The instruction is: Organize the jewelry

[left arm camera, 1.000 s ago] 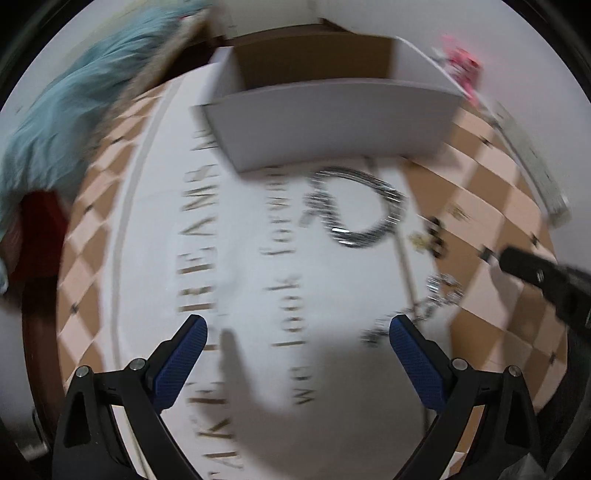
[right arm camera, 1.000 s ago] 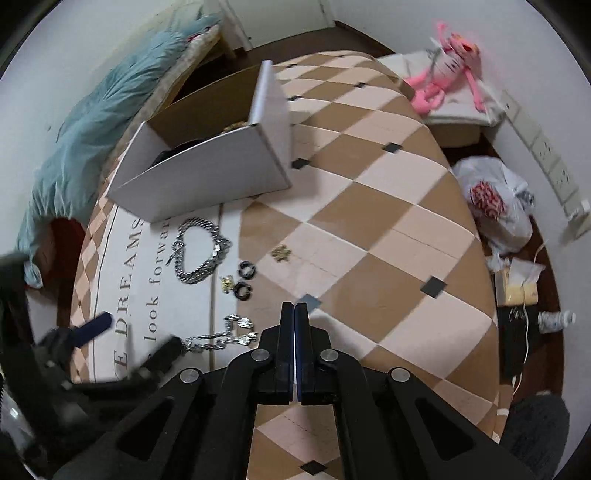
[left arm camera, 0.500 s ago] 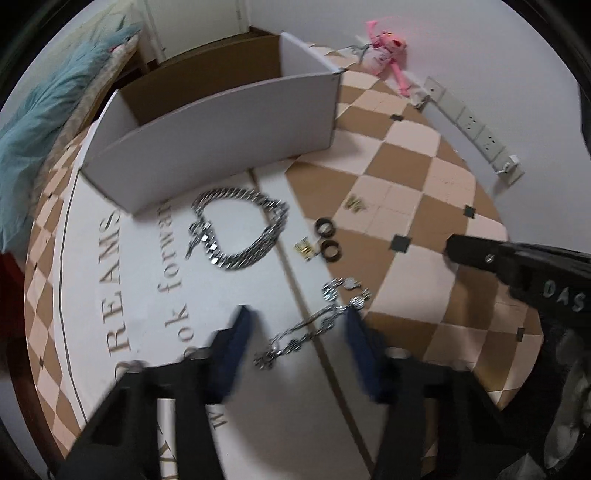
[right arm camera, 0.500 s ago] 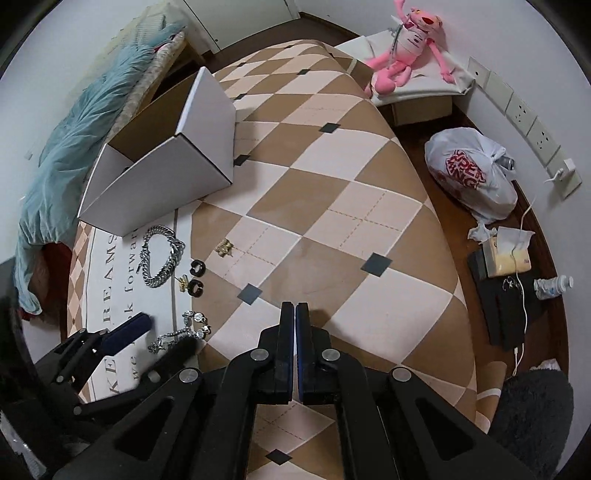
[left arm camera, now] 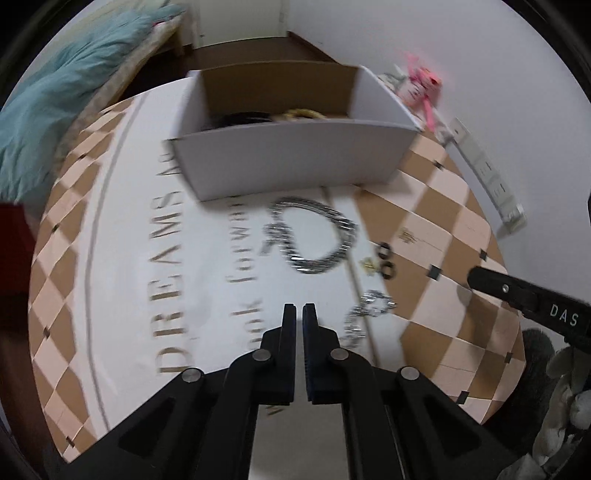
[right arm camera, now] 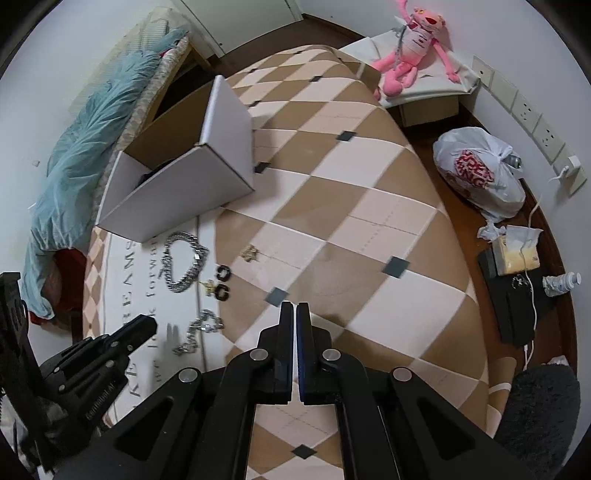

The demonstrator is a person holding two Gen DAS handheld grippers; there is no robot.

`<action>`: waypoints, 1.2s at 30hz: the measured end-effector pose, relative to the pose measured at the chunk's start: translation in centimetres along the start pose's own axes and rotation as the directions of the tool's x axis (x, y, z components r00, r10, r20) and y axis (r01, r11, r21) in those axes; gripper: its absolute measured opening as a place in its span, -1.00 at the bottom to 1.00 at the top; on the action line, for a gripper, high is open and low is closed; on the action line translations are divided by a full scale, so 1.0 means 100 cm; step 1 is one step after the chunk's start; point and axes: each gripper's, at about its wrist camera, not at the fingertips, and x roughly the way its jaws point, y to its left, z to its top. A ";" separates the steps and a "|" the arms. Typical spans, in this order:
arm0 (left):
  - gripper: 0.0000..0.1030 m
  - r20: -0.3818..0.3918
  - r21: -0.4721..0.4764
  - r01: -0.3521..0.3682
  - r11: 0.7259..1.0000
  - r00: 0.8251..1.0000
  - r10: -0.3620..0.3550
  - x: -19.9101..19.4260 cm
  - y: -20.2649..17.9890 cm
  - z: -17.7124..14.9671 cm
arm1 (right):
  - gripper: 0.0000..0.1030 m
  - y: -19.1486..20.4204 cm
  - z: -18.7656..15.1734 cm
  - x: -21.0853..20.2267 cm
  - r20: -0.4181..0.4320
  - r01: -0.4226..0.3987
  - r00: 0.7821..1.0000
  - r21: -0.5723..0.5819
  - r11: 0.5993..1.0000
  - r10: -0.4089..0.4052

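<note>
Left tool [left arm camera: 299, 308] is pinched closed with nothing between its fingers, hovering over the white mat with the lettering [left arm camera: 173, 266]. Right tool [right arm camera: 295, 306] is closed too, also empty, sitting above the checkered brown-and-cream cover [right arm camera: 351, 206] on the tabletop.

Just past the left tool, a bit to its right, there's a thin silver chain [left arm camera: 365, 314] lying across the edge of the mat. Further out is the chunky silver chain [left arm camera: 314, 236], curled into a loop on the mat. Between those two, two small black rings [left arm camera: 386, 260] sit on the checkered part with a little gold piece [left arm camera: 367, 263] right beside them, and another small gold piece [left arm camera: 407, 235] lies a bit farther right.

Behind all that is the open white cardboard box [left arm camera: 295, 155], resting on the mat's far end. Something dark and something gold-ish are inside, but it's too blurry to say what.

Off the tabletop: a pink plush toy [right arm camera: 413, 33], a white plastic bag [right arm camera: 480, 173] on the floor, and a teal blanket [right arm camera: 92, 140].
</note>
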 end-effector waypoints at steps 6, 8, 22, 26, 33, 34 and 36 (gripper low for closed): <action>-0.89 0.015 -0.083 -0.009 0.997 1.000 0.010 -0.018 0.027 -0.001 | 0.03 0.031 -0.002 0.012 -0.052 -0.094 0.995 -0.085 0.992 0.090; -0.87 0.012 -0.090 -0.049 0.995 0.999 0.051 -0.018 0.032 -0.005 | 0.08 0.044 -0.005 0.019 -0.060 -0.101 0.994 -0.122 0.987 0.094; 0.78 -0.013 -0.154 -0.223 0.963 0.975 0.224 -0.003 0.073 -0.022 | -0.70 0.114 -0.042 0.048 0.073 0.167 0.986 -0.396 0.903 -0.151; 0.78 -0.018 -0.153 -0.220 0.963 0.975 0.220 -0.002 0.070 -0.016 | -0.77 0.116 -0.045 0.046 0.072 0.167 0.986 -0.401 0.901 -0.151; 0.78 -0.013 -0.150 -0.148 0.977 0.989 0.148 0.004 0.041 0.009 | -0.93 0.066 -0.022 0.023 0.076 0.119 0.992 -0.222 0.968 -0.105; 0.78 -0.017 -0.134 -0.135 0.982 0.991 0.134 0.008 0.034 0.013 | -0.93 0.058 -0.018 0.021 0.075 0.114 0.992 -0.197 0.974 -0.101; 0.78 -0.016 -0.095 -0.115 0.989 0.993 0.113 0.014 0.021 0.019 | -0.93 0.039 -0.010 0.013 0.082 0.108 0.992 -0.144 0.984 -0.097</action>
